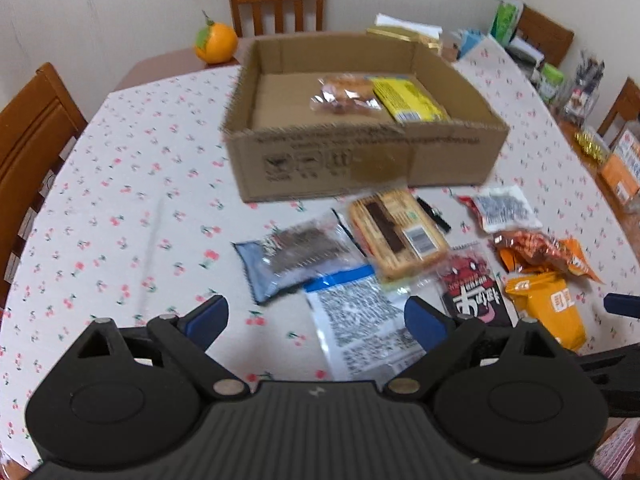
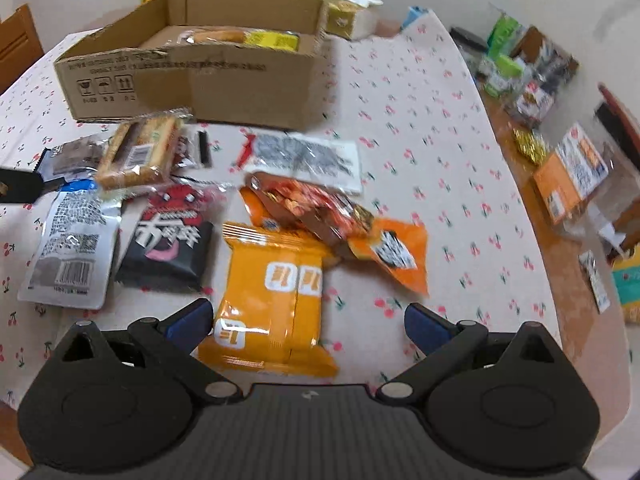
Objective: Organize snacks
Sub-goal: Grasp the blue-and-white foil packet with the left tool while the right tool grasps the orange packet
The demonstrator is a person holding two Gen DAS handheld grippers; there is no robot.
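A shallow cardboard box (image 1: 320,160) (image 2: 240,88) stands mid-table and holds a clear bread pack (image 1: 346,94) and a yellow pack (image 1: 408,98). Several snack packs lie loose in front of it: a biscuit pack (image 1: 396,232) (image 2: 140,152), a grey-blue pack (image 1: 296,258), a white pouch (image 1: 360,320) (image 2: 72,244), a black-red pack (image 1: 474,292) (image 2: 168,240), an orange pack (image 1: 548,312) (image 2: 272,300) and a red-orange bag (image 2: 316,208). My left gripper (image 1: 316,320) is open and empty over the white pouch. My right gripper (image 2: 308,320) is open and empty, its jaws either side of the orange pack's near end.
The table has a cherry-print cloth (image 1: 140,200). An orange fruit (image 1: 215,42) sits at the far left corner. Wooden chairs (image 1: 276,0) stand around. Boxes, bottles and packets (image 2: 560,160) crowd the right edge. A white-and-gold box (image 2: 348,16) sits behind the cardboard box.
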